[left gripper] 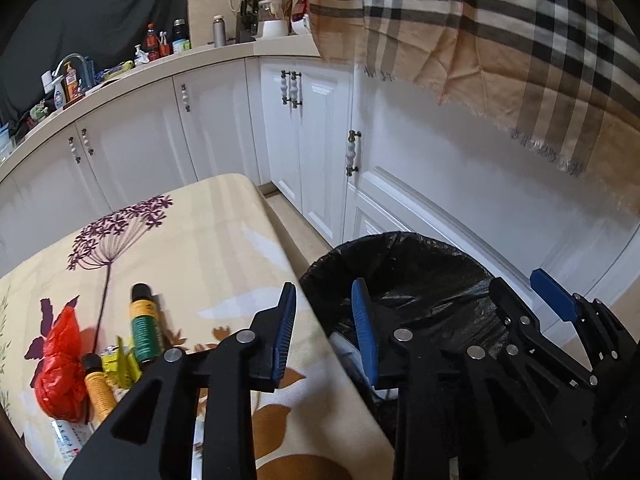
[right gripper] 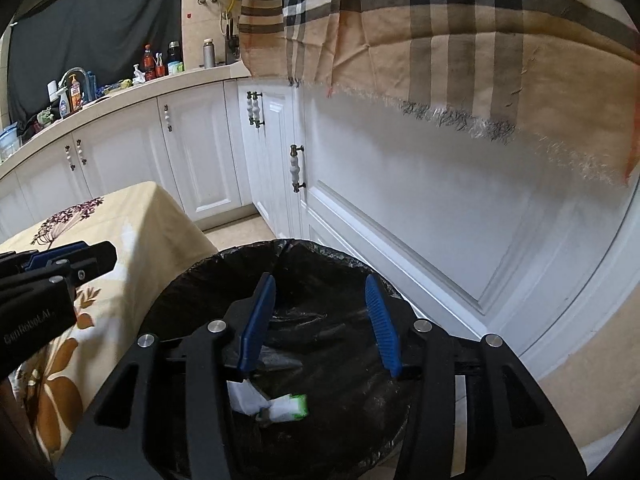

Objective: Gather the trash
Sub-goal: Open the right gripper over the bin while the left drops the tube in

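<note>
Trash is partly collected: a white-green wrapper (right gripper: 280,402) lies in the black-lined bin (right gripper: 208,276); a red bag (left gripper: 60,372) and tubes (left gripper: 146,328) remain on the surface (left gripper: 208,232). Both tools, left (left gripper: 325,334) and right (right gripper: 318,326), gape empty.

A home kitchen: white cabinets (left gripper: 224,128) under a worktop (left gripper: 208,54) crowded with bottles (left gripper: 152,42) and a tap (left gripper: 72,60).

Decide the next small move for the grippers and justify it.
Probably swing the left gripper back to the red bag on the table: both grippers are open and empty, paper already lies in the bin, and trash remains.
</note>
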Tool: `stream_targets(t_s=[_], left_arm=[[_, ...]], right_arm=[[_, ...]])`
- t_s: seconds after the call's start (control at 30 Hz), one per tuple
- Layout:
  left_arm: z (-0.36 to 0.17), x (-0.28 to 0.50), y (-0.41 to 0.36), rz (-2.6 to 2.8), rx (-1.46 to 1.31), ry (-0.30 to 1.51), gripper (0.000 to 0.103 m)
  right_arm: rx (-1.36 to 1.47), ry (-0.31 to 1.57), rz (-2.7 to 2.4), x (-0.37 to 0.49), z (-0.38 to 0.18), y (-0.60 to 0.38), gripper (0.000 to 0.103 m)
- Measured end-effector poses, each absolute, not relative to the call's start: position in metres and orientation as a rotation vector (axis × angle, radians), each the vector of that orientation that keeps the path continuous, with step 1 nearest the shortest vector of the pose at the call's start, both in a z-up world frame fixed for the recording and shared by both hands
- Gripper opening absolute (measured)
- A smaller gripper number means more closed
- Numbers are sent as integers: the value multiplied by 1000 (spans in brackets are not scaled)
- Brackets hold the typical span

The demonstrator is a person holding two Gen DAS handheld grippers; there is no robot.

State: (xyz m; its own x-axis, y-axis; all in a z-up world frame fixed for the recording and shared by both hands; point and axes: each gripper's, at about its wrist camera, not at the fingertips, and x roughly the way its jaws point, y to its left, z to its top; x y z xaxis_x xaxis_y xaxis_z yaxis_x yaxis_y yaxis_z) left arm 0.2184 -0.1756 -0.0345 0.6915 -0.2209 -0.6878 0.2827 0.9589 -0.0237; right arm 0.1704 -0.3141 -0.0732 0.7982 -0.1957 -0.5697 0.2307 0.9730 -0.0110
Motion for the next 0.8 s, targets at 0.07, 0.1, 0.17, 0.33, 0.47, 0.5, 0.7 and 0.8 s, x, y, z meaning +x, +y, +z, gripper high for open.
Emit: stream_targets(t_s=[0.07, 0.1, 0.17, 0.33, 0.47, 0.5, 0.7, 0.8], left_arm=[[-29, 214, -169, -277, 75, 746, 34], [-25, 210, -164, -275, 69, 740, 34], [-21, 204, -156, -270, 62, 730, 35], [-10, 184, -130, -247, 33, 712, 38], [-5, 168, -107, -218, 22, 700, 38], [-4, 164, -101, -209, 17, 701, 38], [-3, 141, -63, -144, -8, 697, 38], [-5, 131, -46, -116, -17, 700, 38]], right_arm=[[58, 599, -225, 164, -69, -310, 46], [59, 596, -223, 161, -66, -309, 46], [57, 588, -217, 154, -61, -304, 46], [52, 579, -195, 137, -50, -289, 46], [46, 572, -173, 122, -42, -274, 46], [43, 572, -167, 117, -41, -270, 46], [30, 581, -113, 94, -36, -242, 46], [18, 590, -87, 85, -38, -226, 46]])
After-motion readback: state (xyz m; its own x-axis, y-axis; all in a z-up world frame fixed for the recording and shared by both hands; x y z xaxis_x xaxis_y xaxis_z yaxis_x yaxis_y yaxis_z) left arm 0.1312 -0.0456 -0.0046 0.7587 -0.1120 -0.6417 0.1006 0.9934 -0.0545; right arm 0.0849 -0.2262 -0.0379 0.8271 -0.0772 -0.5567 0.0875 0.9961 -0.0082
